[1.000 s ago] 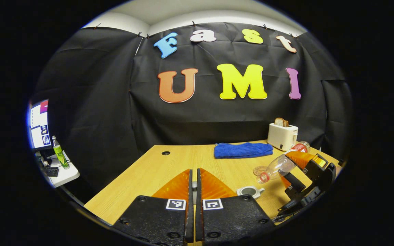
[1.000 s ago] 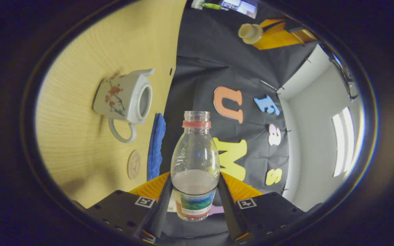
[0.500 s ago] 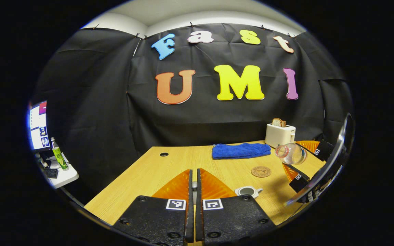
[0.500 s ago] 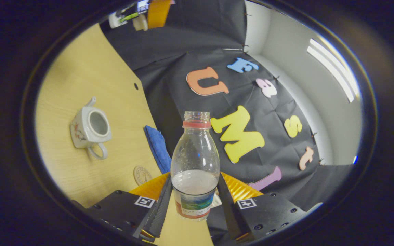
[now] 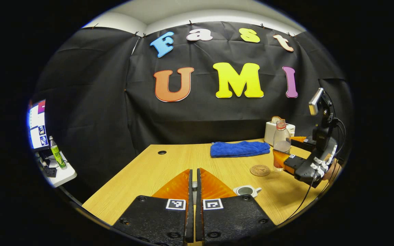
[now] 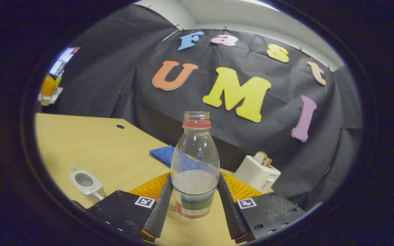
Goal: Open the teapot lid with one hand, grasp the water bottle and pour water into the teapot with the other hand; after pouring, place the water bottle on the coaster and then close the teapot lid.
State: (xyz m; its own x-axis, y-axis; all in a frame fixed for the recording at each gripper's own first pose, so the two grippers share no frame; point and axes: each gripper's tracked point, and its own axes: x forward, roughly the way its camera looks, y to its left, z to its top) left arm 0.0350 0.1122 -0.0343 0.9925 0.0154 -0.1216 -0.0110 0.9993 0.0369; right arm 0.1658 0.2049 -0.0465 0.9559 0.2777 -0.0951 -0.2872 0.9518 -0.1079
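Bottle (image 6: 195, 164) stands upright, pinched by the right gripper (image 6: 195, 205) just beside the coaster (image 5: 260, 170). Left gripper (image 5: 193, 191) is pressed together; its catch is hidden. Teapot (image 5: 248, 191) sits lidless on the counter (image 5: 169, 167).

Both my views are evenly lit from overhead, bright enough that the light wooden table (image 5: 169, 164) shows its grain in the left gripper view. Shadows there are soft and faint. The fisheye bends the table's far edge and stretches everything near the rim. My right gripper view looks softer and a little hazy, dimming toward its edges, though the clear plastic water bottle with the red neck ring (image 6: 195, 164) stays sharp, with small glints on its shoulder.
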